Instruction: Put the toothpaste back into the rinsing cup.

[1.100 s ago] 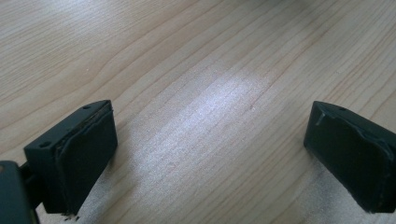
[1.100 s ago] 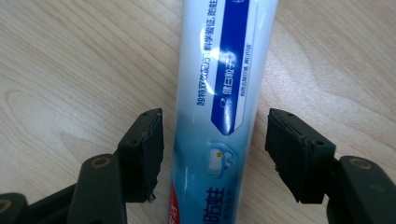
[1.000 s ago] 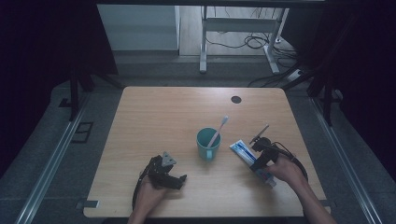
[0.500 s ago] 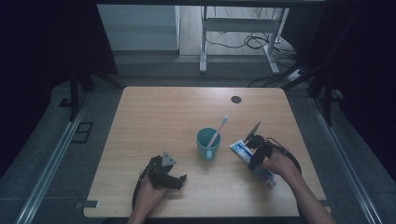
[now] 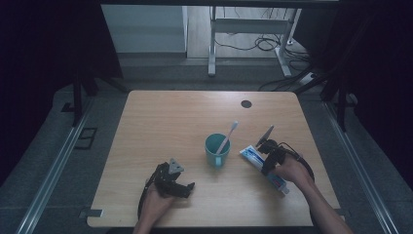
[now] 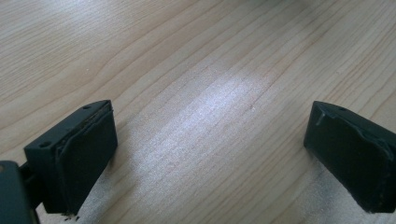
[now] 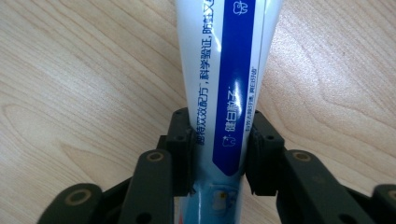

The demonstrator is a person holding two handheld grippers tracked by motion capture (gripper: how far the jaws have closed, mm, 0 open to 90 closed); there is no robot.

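A white and blue toothpaste tube (image 5: 251, 156) (image 7: 229, 70) lies flat on the wooden table (image 5: 170, 122), right of a teal cup (image 5: 216, 152) that holds a white toothbrush (image 5: 229, 133). My right gripper (image 5: 267, 160) (image 7: 219, 154) reaches down over the tube's middle. Its jaws have just been closing, and both pads now press on the tube's sides. My left gripper (image 5: 185, 187) (image 6: 210, 154) rests low on the table at the front left, its jaws wide open over bare wood.
A small black round hole (image 5: 246, 104) sits near the table's far right edge. Beyond the table stand metal desk legs (image 5: 212, 48) and cables (image 5: 263, 45) on the floor. Rails (image 5: 53, 165) run along both sides.
My right gripper has shifted slightly over the toothpaste tube and its jaws have closed in on it. The left gripper has stayed still.
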